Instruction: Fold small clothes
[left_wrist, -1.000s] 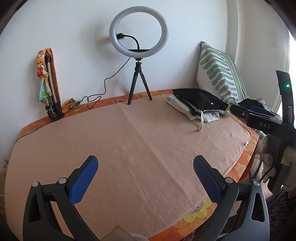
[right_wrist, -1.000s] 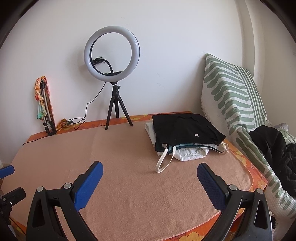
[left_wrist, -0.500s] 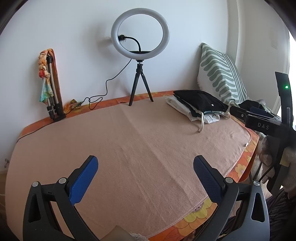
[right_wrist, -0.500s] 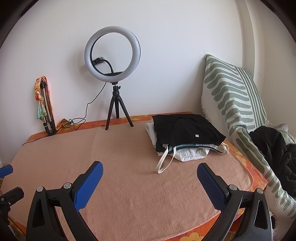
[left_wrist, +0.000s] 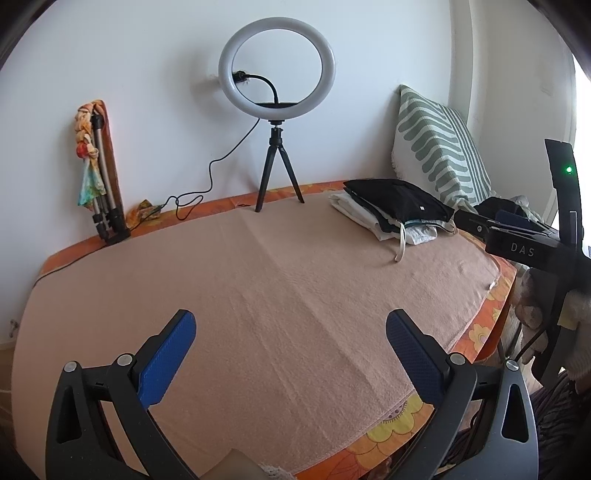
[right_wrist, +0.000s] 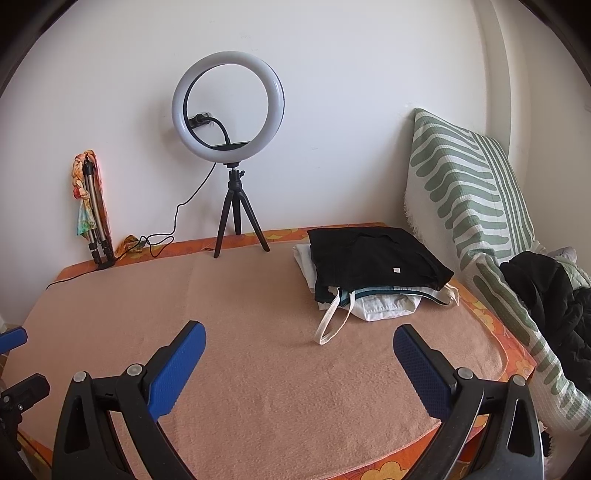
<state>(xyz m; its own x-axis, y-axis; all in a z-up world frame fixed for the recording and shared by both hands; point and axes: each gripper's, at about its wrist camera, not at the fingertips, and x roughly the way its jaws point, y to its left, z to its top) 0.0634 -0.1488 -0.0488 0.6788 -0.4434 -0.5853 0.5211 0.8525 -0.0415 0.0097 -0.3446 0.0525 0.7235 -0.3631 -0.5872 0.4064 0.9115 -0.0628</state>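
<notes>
Both tongs are spread wide and hold nothing: the left gripper (left_wrist: 290, 341) and the right gripper (right_wrist: 299, 352) hover over the bare towel (right_wrist: 240, 332). Farther, on the right, lies the pile of clothes (right_wrist: 373, 273). I would take only the top black piece, by its near edge.
</notes>
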